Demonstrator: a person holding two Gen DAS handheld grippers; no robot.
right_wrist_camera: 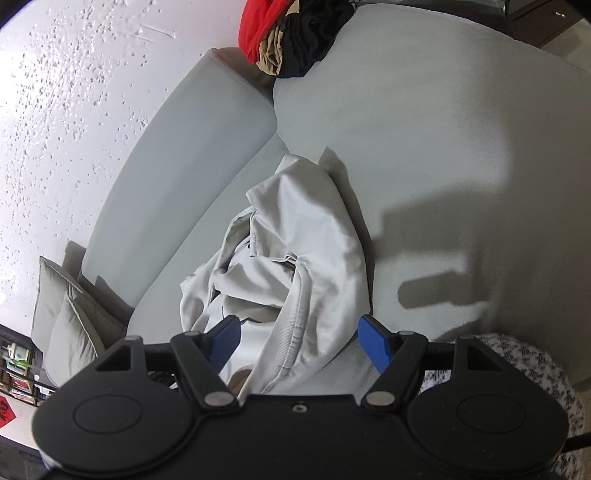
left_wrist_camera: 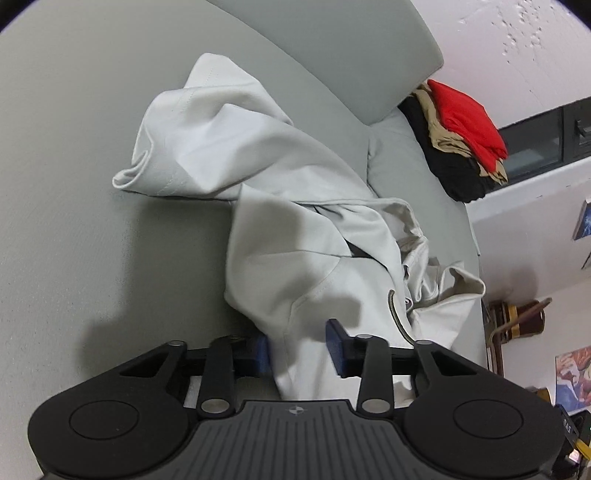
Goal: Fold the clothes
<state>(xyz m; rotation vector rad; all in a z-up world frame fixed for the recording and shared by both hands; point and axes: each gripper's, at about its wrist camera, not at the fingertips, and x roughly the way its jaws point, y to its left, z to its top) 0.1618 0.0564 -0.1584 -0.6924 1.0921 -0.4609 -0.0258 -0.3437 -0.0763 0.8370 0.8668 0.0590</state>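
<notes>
In the left wrist view the grey sofa seat (left_wrist_camera: 66, 206) filled the nine o'clock side; the crumpled pale garment (left_wrist_camera: 280, 221) lay on it from centre down to six o'clock; a fold of that garment ran between the blue pads (left_wrist_camera: 337, 347) of the left hand-held gripper (left_wrist_camera: 301, 349), which were clamped on the cloth; a stack of folded clothes (left_wrist_camera: 461, 140), red over tan over black, sat at two o'clock beside the back cushion (left_wrist_camera: 351, 55). In the right wrist view two pale pillows (right_wrist_camera: 66, 314) leaned at eight o'clock; the same garment (right_wrist_camera: 295, 258) lay heaped at centre on the seat (right_wrist_camera: 443, 147); the right hand-held gripper (right_wrist_camera: 303, 339) stood with its jaws apart, a ribbed hem lying loose between them without either pad pressing it; the stack (right_wrist_camera: 291, 33) showed at twelve o'clock; a speckled cloth (right_wrist_camera: 524, 362) sat at four o'clock.
</notes>
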